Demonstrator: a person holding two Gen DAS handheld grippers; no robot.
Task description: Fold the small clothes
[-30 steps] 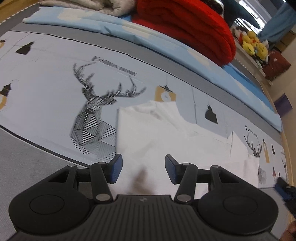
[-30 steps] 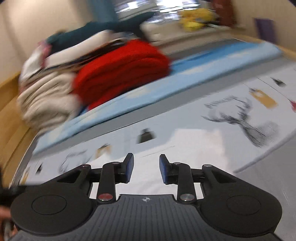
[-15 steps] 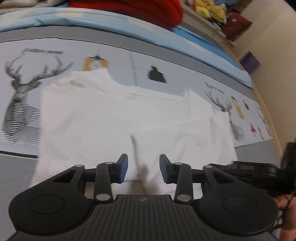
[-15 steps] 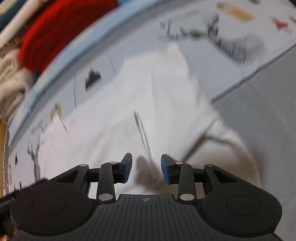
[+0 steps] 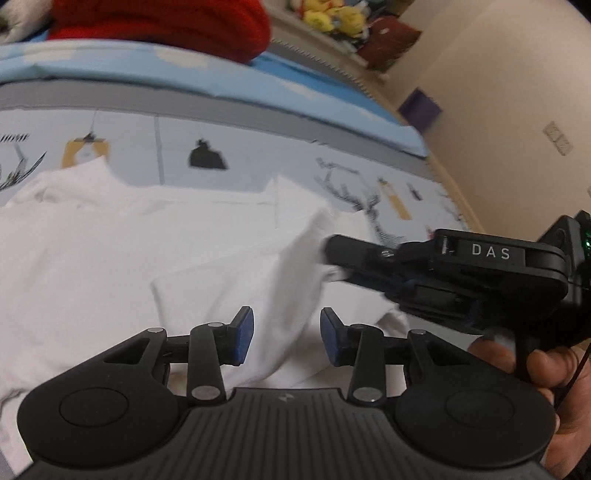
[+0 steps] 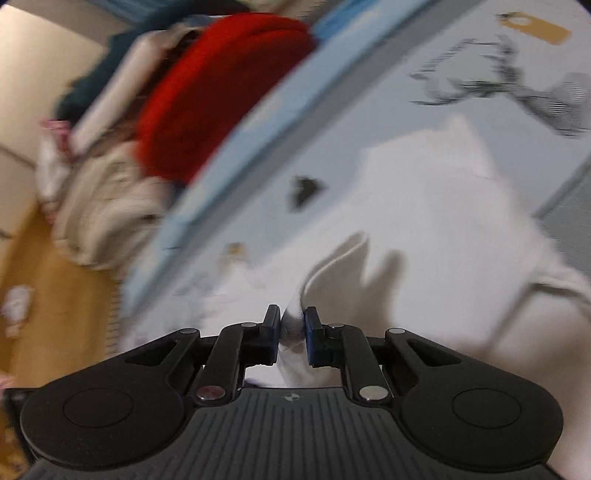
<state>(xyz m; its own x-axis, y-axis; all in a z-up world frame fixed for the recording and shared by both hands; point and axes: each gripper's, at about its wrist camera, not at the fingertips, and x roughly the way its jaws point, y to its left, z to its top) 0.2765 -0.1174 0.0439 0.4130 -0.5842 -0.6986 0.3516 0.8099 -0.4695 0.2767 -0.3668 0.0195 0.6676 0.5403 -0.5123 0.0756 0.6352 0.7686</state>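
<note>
A white garment (image 5: 110,251) lies spread on the deer-print bedsheet (image 5: 258,155), with one side folded over its middle. My left gripper (image 5: 286,336) hovers low over the near edge. Its jaws are opening, and a raised ridge of the white cloth runs between the blue pads (image 5: 242,334) without being pressed. My right gripper (image 6: 292,332) is closing, its pads pinching a lifted fold of the white garment (image 6: 443,221). In the left wrist view the right gripper (image 5: 332,254) reaches in from the right, its tips in the cloth, with a hand (image 5: 546,373) on its handle.
A red blanket (image 5: 166,22) and a light blue sheet band (image 5: 258,81) lie along the far side of the bed. Beige folded clothes (image 6: 99,206) sit beside the red blanket (image 6: 221,92). Yellow plush toys (image 5: 332,18), a purple box (image 5: 419,107) and a wall stand beyond.
The left view has swung right across the garment, bringing the right gripper into sight. The right gripper has sunk, rolled and closed its jaws on a fold of white cloth.
</note>
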